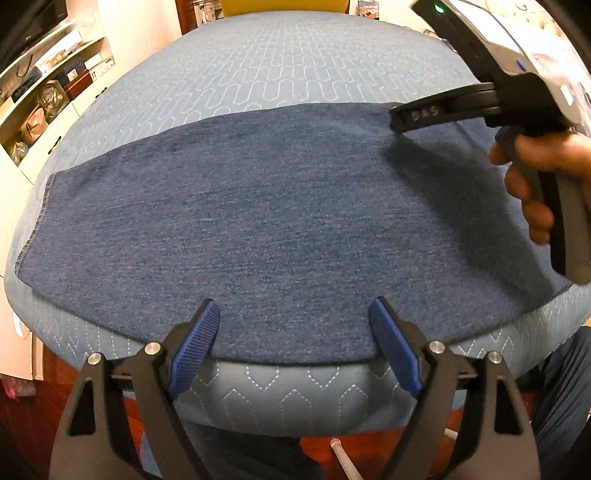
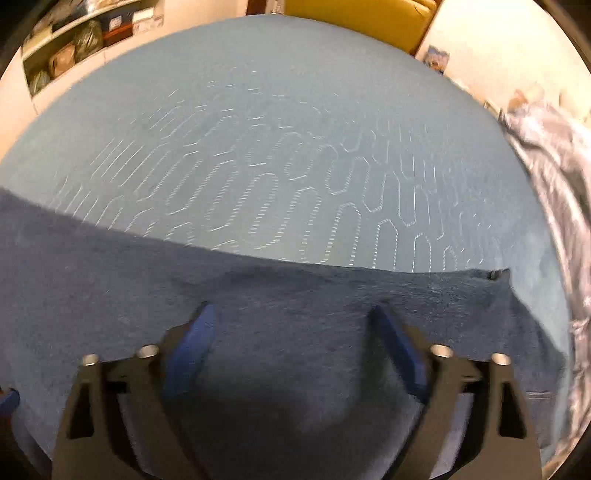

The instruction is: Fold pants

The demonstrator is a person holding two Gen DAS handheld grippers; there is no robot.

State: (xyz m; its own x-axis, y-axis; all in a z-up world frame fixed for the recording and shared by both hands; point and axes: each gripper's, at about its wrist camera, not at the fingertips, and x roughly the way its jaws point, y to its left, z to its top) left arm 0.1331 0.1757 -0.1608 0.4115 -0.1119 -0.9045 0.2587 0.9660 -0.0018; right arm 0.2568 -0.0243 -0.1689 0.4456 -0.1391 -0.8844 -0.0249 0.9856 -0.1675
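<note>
Dark blue pants (image 1: 266, 229) lie flat, folded lengthwise, across a light blue quilted surface (image 1: 266, 70). My left gripper (image 1: 295, 314) is open and empty, over the near edge of the pants. My right gripper (image 2: 291, 317) is open and empty, hovering over the pants (image 2: 258, 332) near their far edge. In the left wrist view the right gripper (image 1: 406, 122) shows side-on at the upper right, held by a hand (image 1: 532, 173) above the pants' far right part. The pants' hem is at the left (image 1: 37, 225).
White shelves (image 1: 48, 85) with boxes and bags stand at the left. A yellow seat (image 2: 354, 18) is beyond the far edge. Crumpled grey clothing (image 2: 554, 177) lies at the right. The quilted surface's near edge (image 1: 295, 391) drops to a red-brown floor.
</note>
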